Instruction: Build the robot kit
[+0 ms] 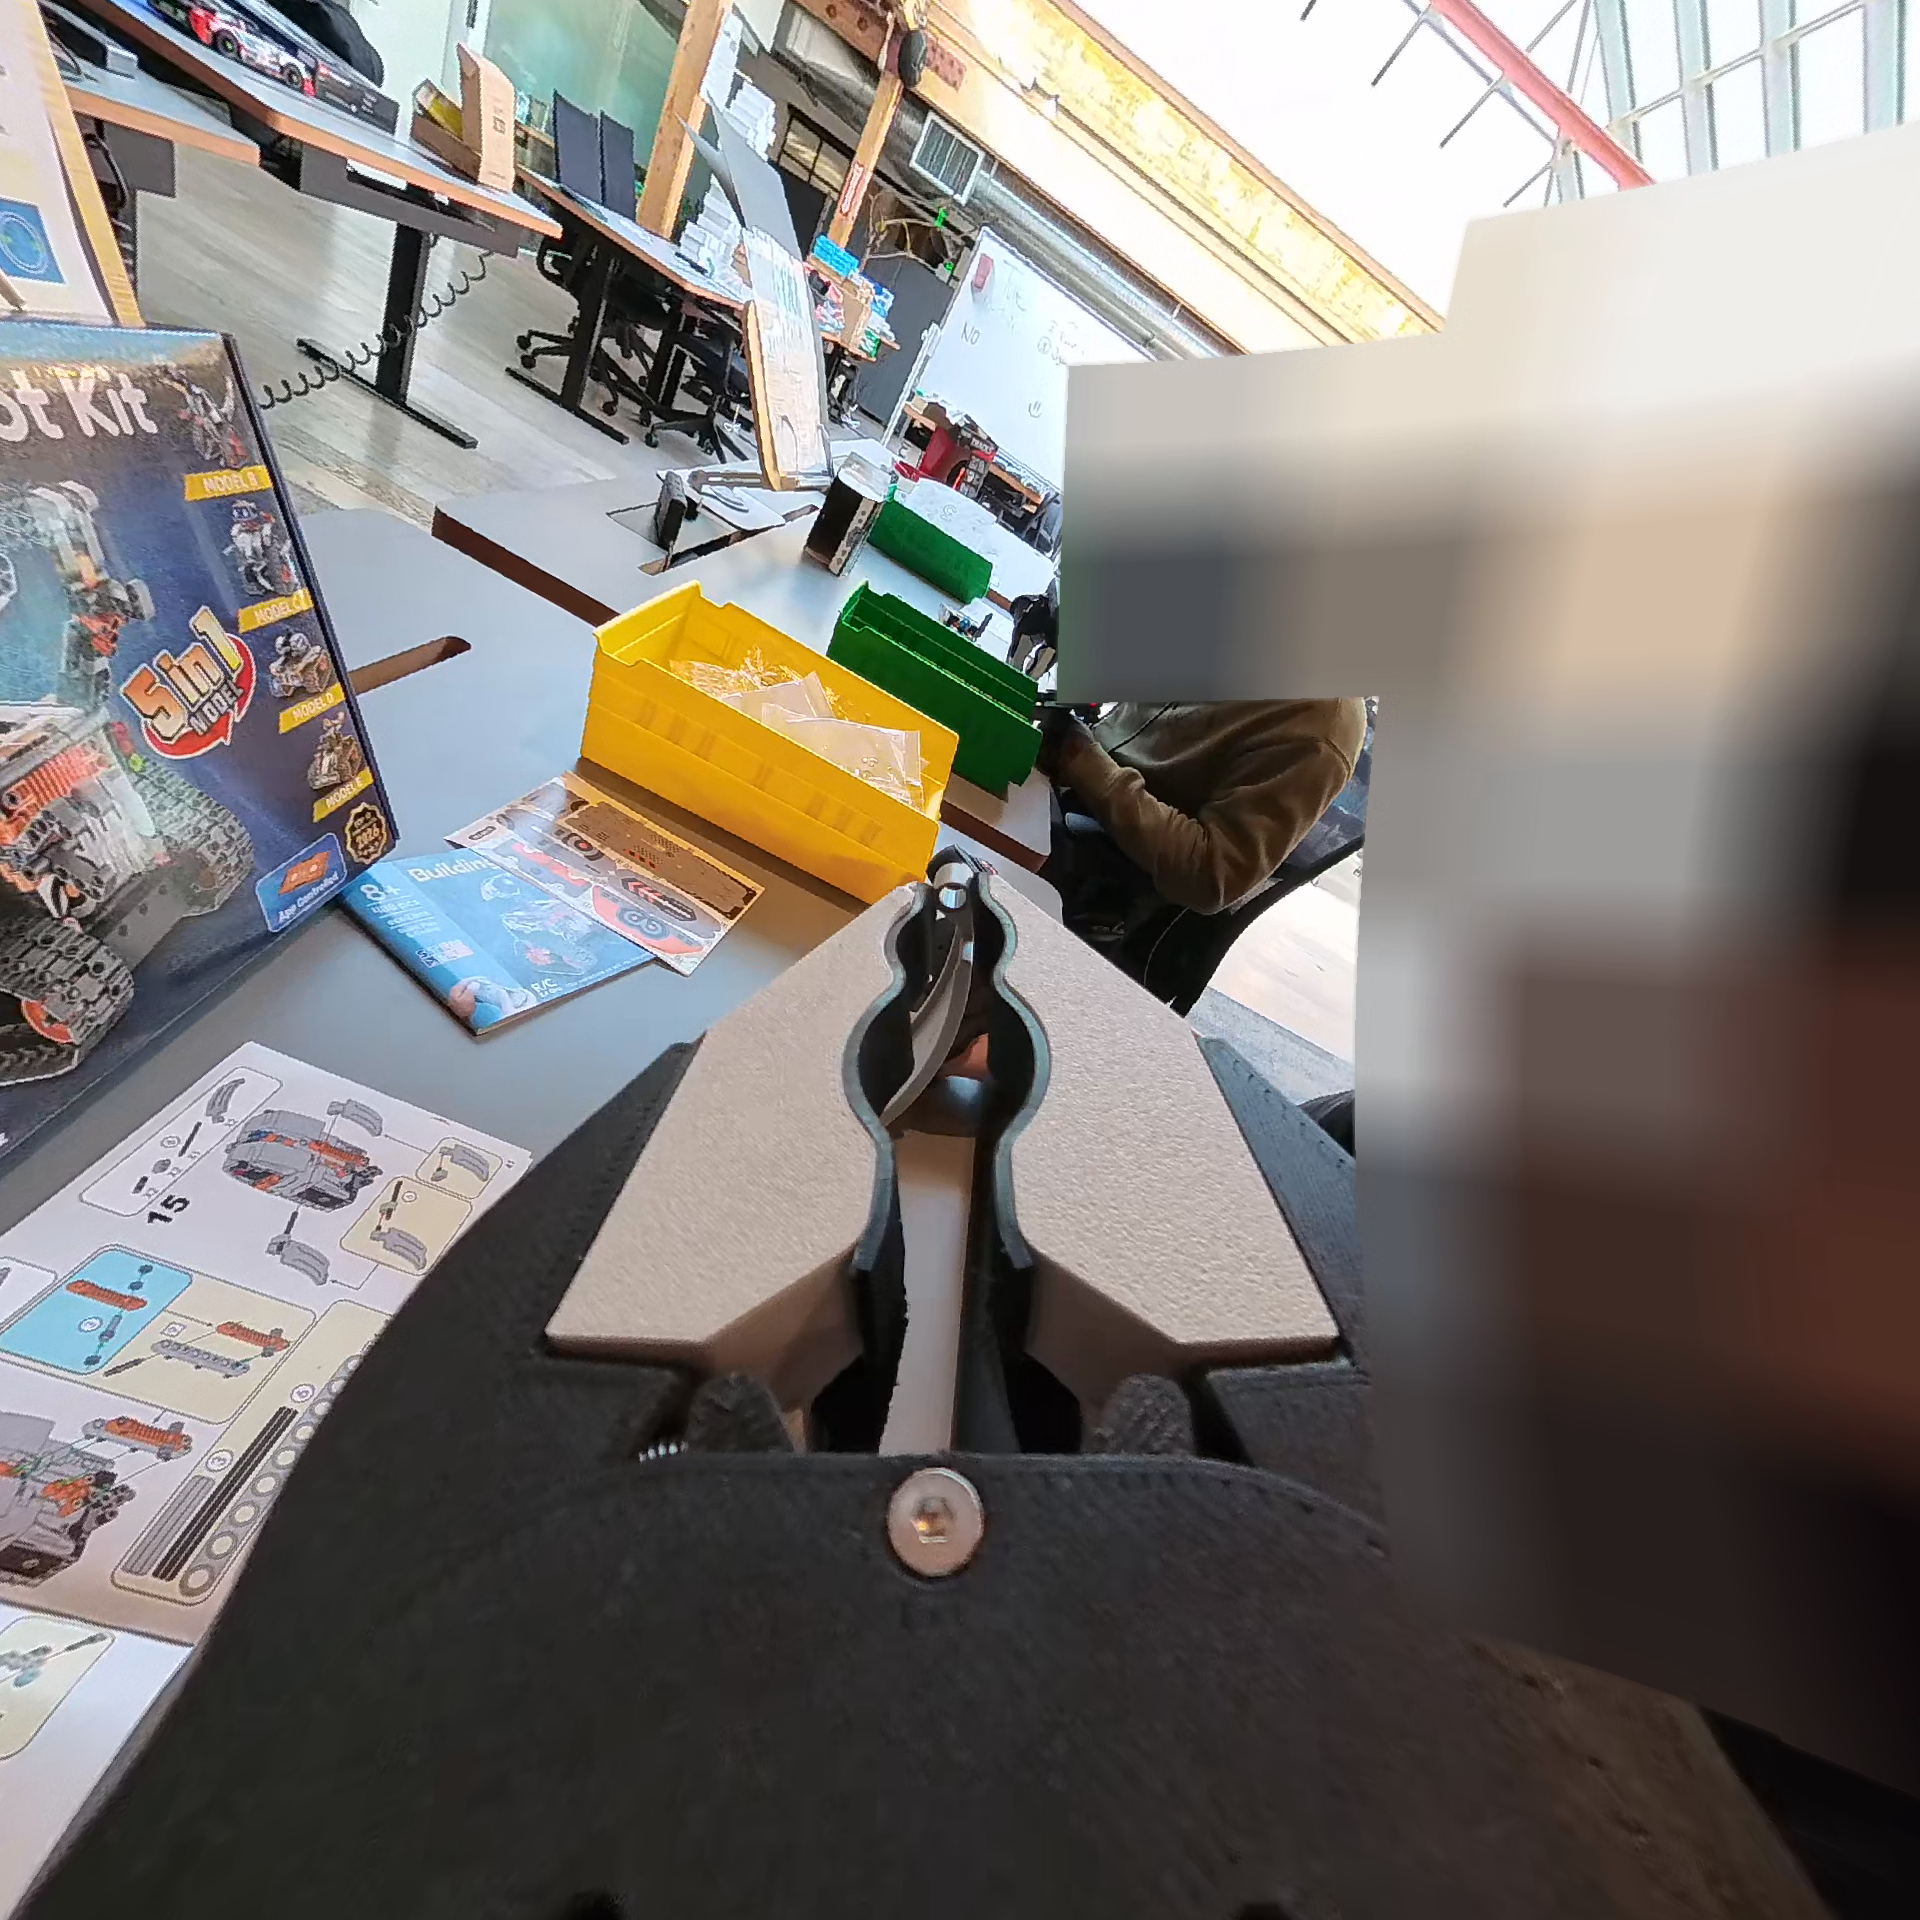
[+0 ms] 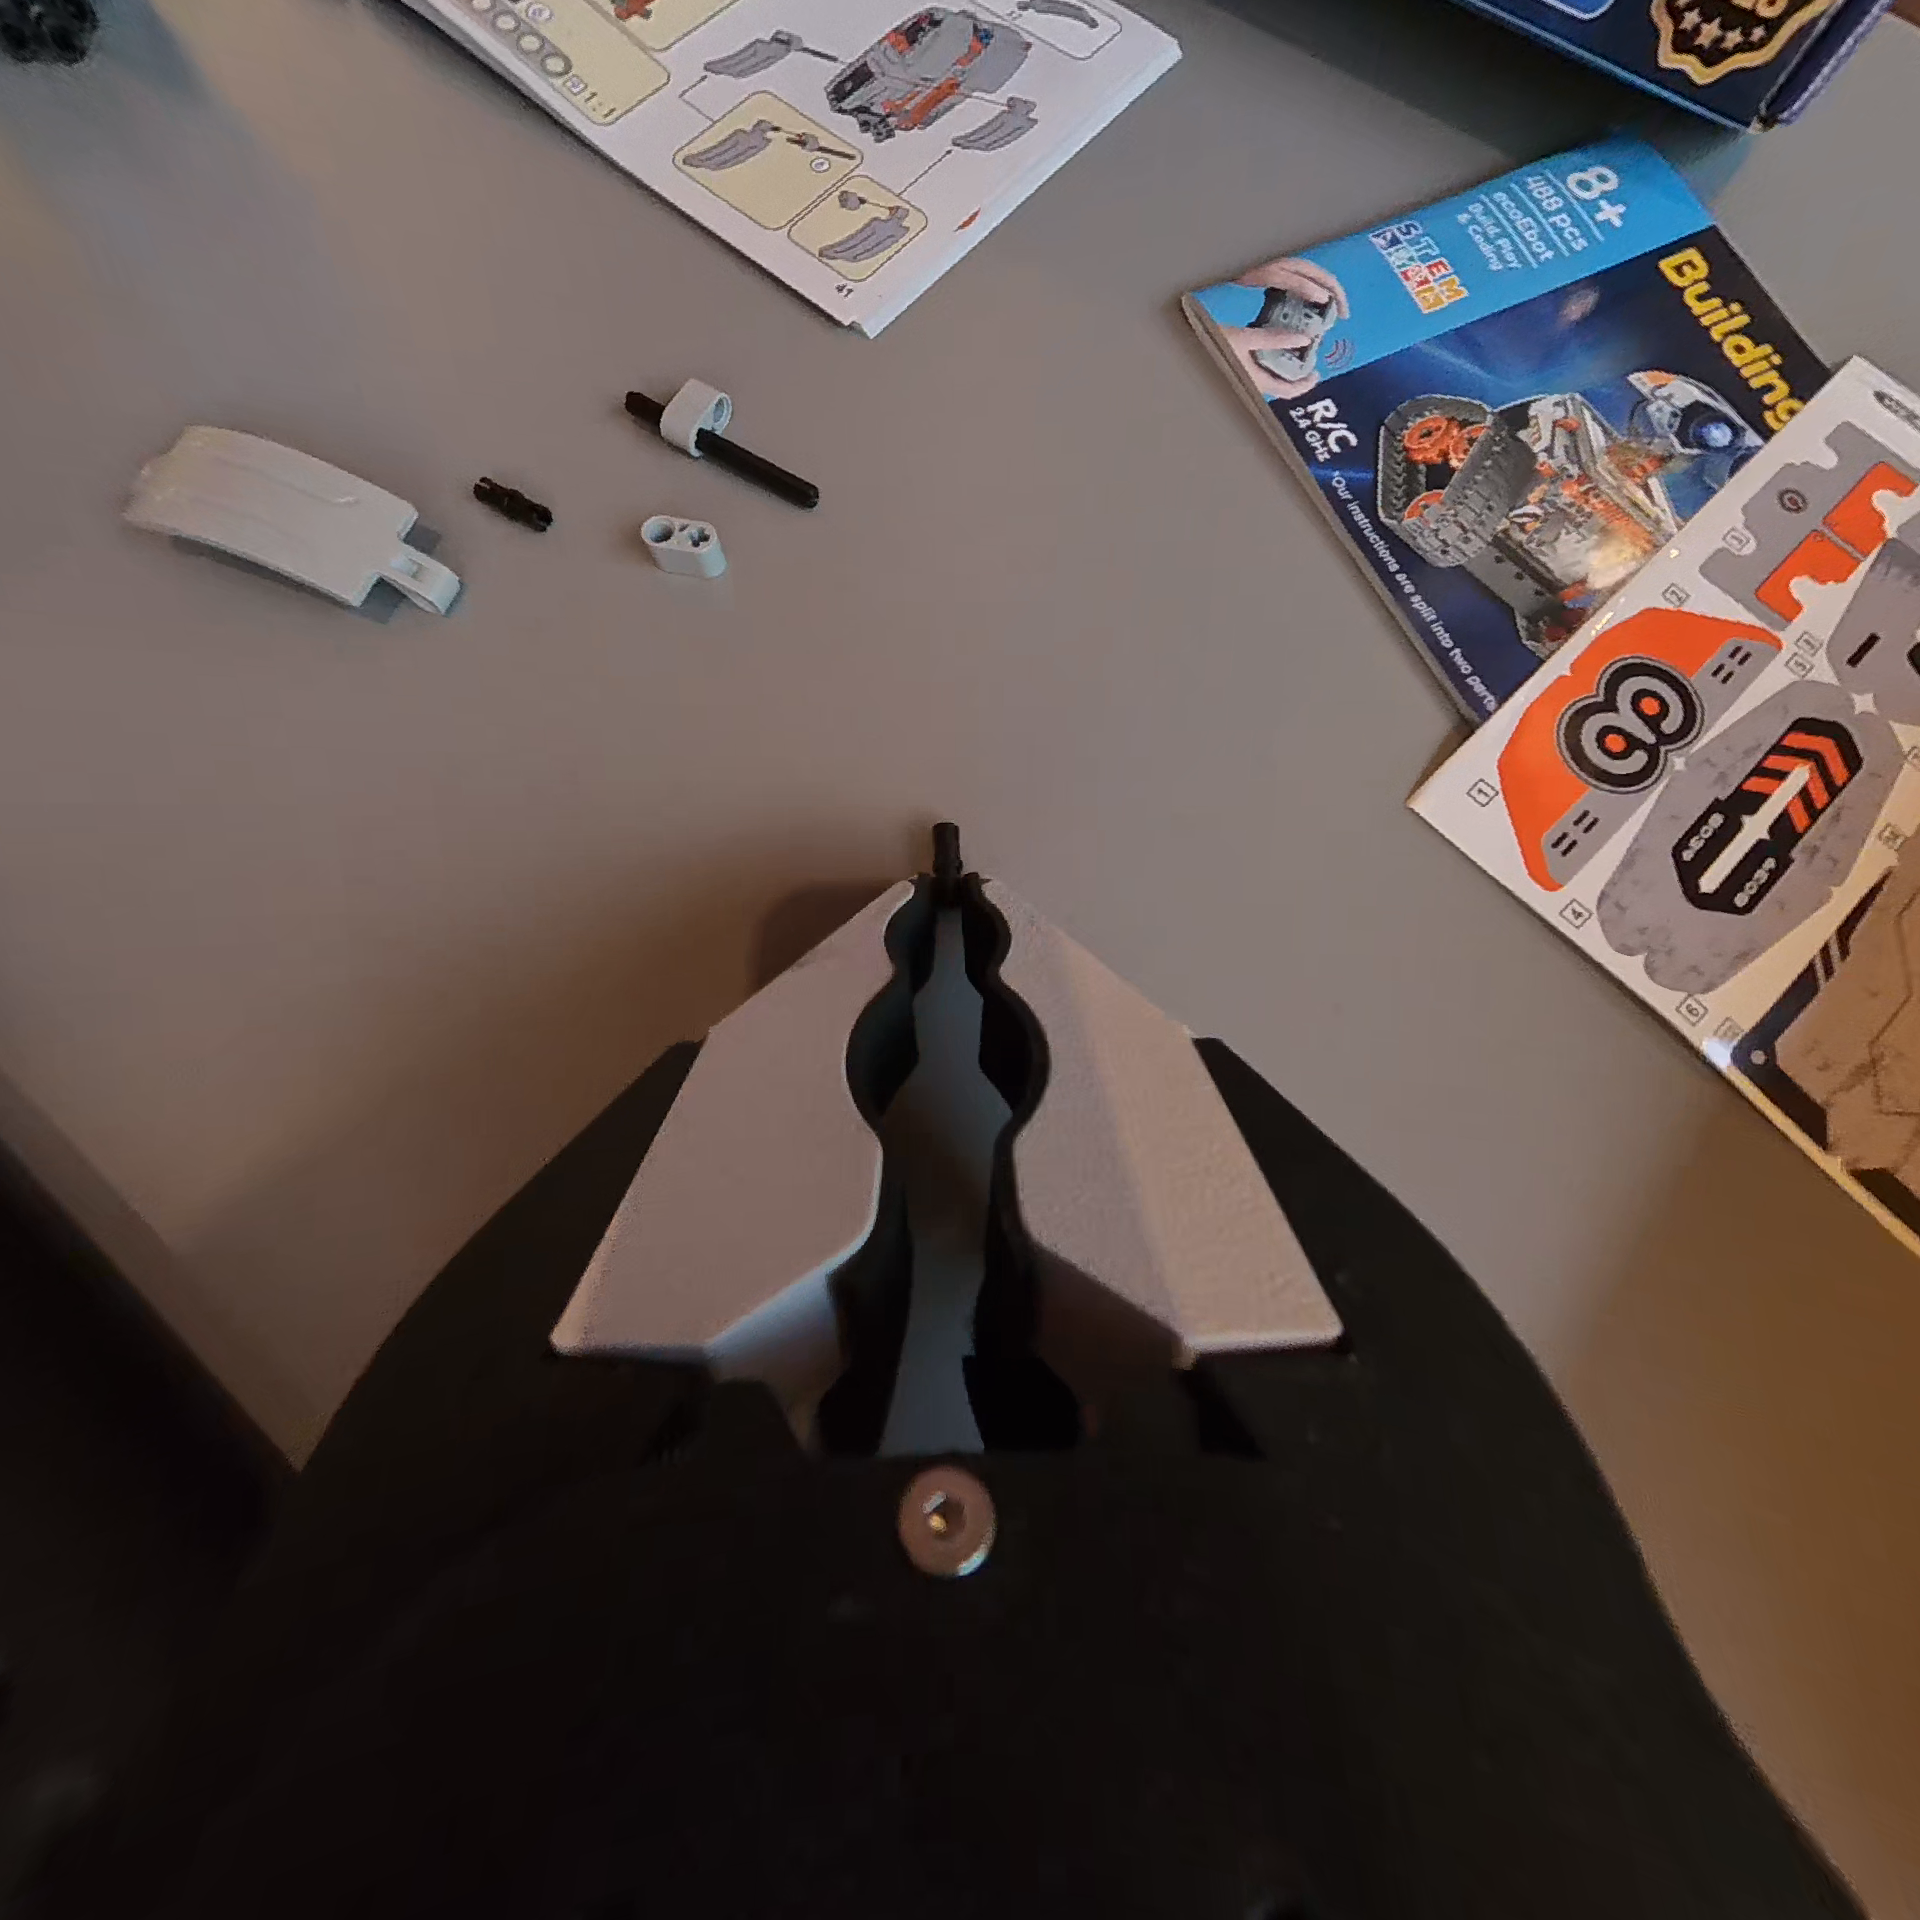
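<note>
My left gripper (image 1: 951, 885) is shut on a grey curved panel piece (image 1: 940, 1003), which runs back between its fingers with a round end at the tips. It is raised above the grey table (image 1: 468, 748). My right gripper (image 2: 948, 888) is shut on a small black pin (image 2: 945, 844) that sticks out past its tips, just above the table (image 2: 935, 675). Ahead of it to the left lie a second grey curved panel (image 2: 275, 509), a loose black pin (image 2: 512, 503), a black axle with a grey connector on it (image 2: 727, 452) and a loose grey connector (image 2: 683, 544).
An open instruction sheet (image 2: 831, 125), a blue booklet (image 2: 1507, 416) and a sticker sheet (image 2: 1714, 779) lie on the table. The left wrist view shows the kit box (image 1: 156, 675), a yellow bin (image 1: 769, 769), green bins (image 1: 935, 686) and a seated person (image 1: 1216, 790). There is about 35 cm between the tips of the two grippers.
</note>
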Tool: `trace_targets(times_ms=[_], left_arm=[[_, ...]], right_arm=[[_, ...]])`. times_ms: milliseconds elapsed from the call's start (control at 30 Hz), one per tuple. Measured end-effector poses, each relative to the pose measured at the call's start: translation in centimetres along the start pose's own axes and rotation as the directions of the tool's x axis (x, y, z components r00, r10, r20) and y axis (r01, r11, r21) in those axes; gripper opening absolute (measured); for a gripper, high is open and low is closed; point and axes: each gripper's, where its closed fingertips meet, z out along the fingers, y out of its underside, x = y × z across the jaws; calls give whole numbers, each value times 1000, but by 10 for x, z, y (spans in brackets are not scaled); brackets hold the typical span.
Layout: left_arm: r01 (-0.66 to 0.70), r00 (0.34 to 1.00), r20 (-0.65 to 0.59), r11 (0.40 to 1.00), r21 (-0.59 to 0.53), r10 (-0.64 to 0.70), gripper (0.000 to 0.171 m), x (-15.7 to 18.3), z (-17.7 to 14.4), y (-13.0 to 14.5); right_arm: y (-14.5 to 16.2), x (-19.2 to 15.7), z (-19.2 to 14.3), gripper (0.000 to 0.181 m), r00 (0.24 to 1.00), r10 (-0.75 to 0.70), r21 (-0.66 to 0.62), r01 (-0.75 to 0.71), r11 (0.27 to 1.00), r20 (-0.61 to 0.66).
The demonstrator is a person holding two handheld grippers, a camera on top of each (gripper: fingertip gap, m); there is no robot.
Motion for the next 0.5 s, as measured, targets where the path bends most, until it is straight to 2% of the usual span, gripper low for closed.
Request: trace_targets(times_ms=[67, 133, 200, 267, 367, 433, 500], left_arm=[[0, 1000, 0, 1000, -1, 0, 4, 0, 0, 0], [-2, 1000, -3, 1000, -2, 2, 4, 1, -1, 0], [-5, 1000, -5, 1000, -2, 5, 4, 2, -2, 0], [-8, 1000, -6, 1000, -1, 8, 4, 3, -3, 0], [-10, 1000, -2, 1000, 1, 10, 4, 4, -4, 0], [-9, 1000, 1, 1000, -1, 9, 4, 3, -3, 0], [-8, 1000, 3, 1000, -6, 8, 4, 3, -3, 1]], right_arm=[[2, -2, -2, 3, 998, -53, -55, 55, 997, 37], [5, -1, -11, 3, 989, -114, -167, 129, 978, 93], [11, 4, -28, 3, 965, -204, -333, 249, 910, 164], [17, 18, -46, 3, 926, -321, -504, 376, 777, 197], [29, 37, -67, 4, 838, -462, -699, 516, 495, 291], [42, 45, -74, 4, 798, -479, -773, 546, 322, 365], [50, 49, -76, 4, 779, -473, -807, 552, 208, 411]])
